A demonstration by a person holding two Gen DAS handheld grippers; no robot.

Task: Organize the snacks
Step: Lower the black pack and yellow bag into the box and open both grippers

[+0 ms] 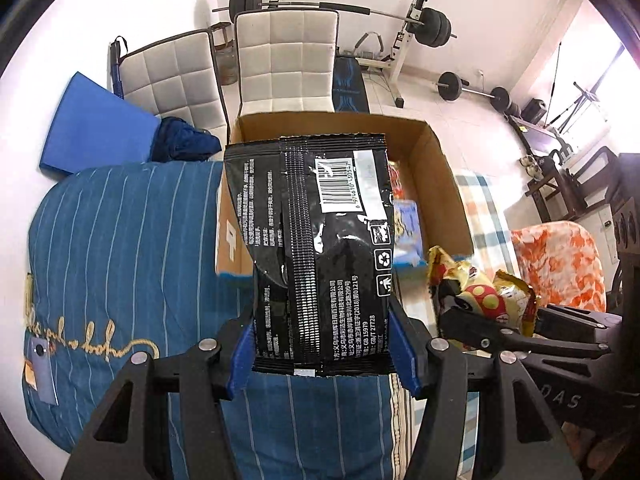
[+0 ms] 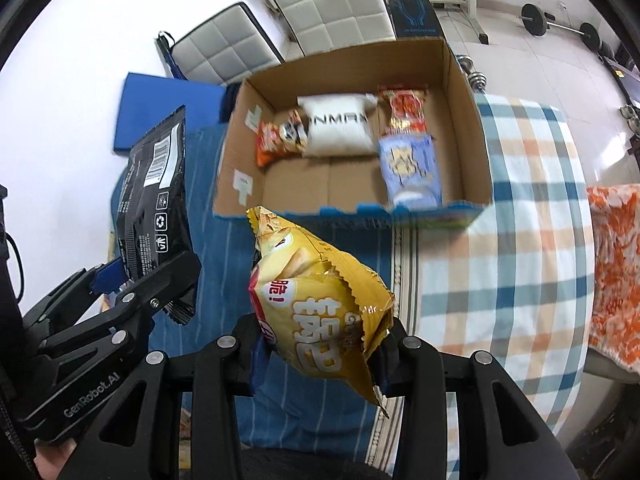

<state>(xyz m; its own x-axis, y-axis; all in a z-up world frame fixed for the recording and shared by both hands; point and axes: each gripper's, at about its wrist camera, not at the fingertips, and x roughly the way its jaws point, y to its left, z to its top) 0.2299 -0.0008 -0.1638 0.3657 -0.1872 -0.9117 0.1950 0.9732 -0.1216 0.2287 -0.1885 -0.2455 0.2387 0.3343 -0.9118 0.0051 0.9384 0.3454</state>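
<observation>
"GB 15979" and "GB/T 27728" on black packet [image 1: 320, 240]; "GenRobot.AI" on left claw [image 2: 120, 280]; "NMR" on white pack [image 2: 336, 124].

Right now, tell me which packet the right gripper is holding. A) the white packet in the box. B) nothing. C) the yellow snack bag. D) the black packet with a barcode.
C: in the right wrist view, the right gripper is shut on the yellow snack bag, while the black packet sits in the left gripper and the white packet lies in the cardboard box.
</observation>
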